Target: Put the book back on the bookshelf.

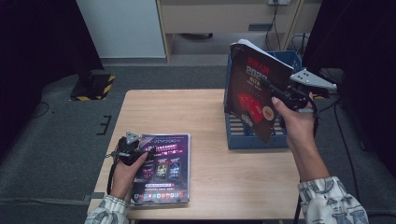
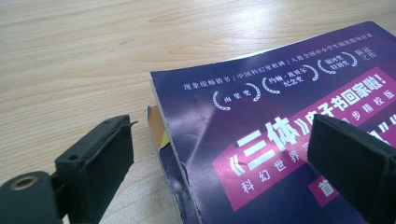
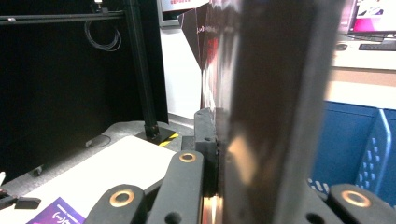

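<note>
The right gripper [image 1: 273,91] is clamping a dark red-printed magazine [image 1: 254,93], holding it upright over the blue crate [image 1: 254,140] at the table's [image 1: 210,107] far right. The left gripper [image 1: 140,151] is resting wide apart, gripping nothing, over a purple booklet [image 1: 163,168] lying flat; its own view is showing white lettering [image 2: 275,135] and a creased spine.

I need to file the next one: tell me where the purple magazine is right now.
In the high view the purple magazine lies flat at the table's near left corner, under the open left hand-held gripper, well left of the blue crate.
</note>
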